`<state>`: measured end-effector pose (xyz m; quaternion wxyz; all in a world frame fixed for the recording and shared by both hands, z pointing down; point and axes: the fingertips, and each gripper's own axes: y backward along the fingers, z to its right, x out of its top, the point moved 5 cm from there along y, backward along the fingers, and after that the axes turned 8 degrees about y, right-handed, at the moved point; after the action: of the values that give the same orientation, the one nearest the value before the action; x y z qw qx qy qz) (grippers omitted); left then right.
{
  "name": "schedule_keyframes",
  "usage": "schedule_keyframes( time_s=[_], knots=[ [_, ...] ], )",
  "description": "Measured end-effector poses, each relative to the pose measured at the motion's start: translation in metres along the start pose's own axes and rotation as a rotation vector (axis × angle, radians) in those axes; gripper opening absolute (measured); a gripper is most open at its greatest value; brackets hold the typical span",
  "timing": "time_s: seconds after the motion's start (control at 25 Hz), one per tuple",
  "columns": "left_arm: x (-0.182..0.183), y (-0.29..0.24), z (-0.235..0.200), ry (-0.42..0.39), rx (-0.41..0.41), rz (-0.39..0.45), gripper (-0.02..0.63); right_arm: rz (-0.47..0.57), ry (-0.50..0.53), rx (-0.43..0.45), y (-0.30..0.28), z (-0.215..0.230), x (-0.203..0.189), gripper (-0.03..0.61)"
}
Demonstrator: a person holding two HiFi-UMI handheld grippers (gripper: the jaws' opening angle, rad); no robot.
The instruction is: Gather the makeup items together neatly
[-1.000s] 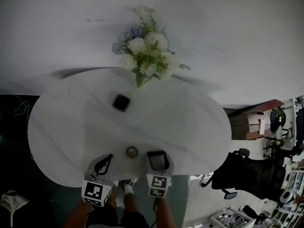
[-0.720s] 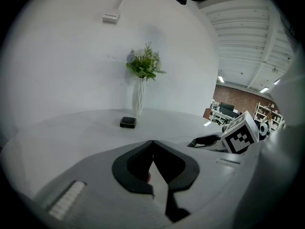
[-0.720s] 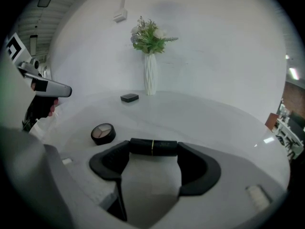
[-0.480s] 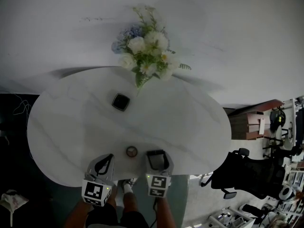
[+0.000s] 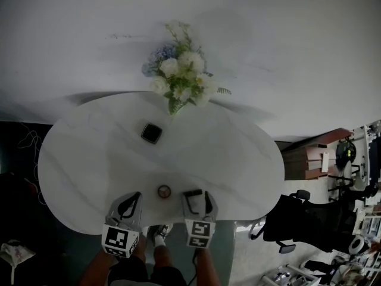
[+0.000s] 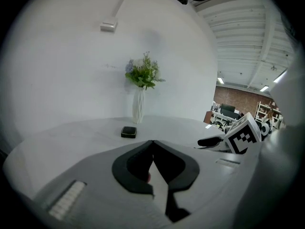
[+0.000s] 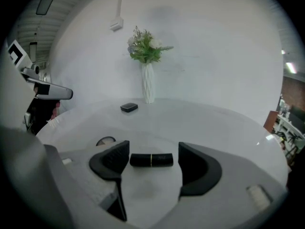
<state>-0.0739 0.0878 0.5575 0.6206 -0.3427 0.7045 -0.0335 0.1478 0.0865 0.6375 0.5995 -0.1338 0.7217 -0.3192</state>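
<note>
A black lipstick tube [image 7: 151, 160] lies crosswise on the white oval table [image 5: 238, 154], between the jaws of my right gripper [image 7: 154, 147]. That gripper is open, with a small gap at each end of the tube. In the head view the right gripper [image 5: 195, 193] is at the table's front edge. A small round item [image 5: 164, 191] sits just left of it, also in the right gripper view [image 7: 106, 141]. A black square compact [image 5: 151, 133] lies farther back, near the vase. My left gripper [image 6: 152, 143] is shut and empty, left of the round item [image 5: 139, 195].
A white vase of flowers [image 5: 181, 76] stands at the table's far edge against the wall, behind the compact [image 6: 128, 132]. The table's front edge runs right under both grippers. A black office chair [image 5: 309, 219] and shelving stand off to the right.
The head view has shifted slightly, so the table sits a little differently in the picture. Both grippers stay in place at the front edge; nothing has been taken or let go.
</note>
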Motion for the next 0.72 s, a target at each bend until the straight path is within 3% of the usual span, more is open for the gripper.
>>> schedule_keyframes(
  time_s=[0.2, 0.56, 0.72],
  knots=[
    [0.031, 0.011, 0.005, -0.013, 0.01, 0.067, 0.01, 0.09, 0.018, 0.0, 0.022, 0.006, 0.04, 0.319],
    [0.105, 0.06, 0.02, -0.056, 0.044, 0.223, 0.009, 0.343, 0.032, 0.035, 0.094, -0.001, 0.14, 0.319],
    [0.129, 0.083, 0.023, -0.073, 0.066, 0.28, 0.009, 0.433, 0.07, 0.027, 0.124, -0.006, 0.173, 0.208]
  ],
)
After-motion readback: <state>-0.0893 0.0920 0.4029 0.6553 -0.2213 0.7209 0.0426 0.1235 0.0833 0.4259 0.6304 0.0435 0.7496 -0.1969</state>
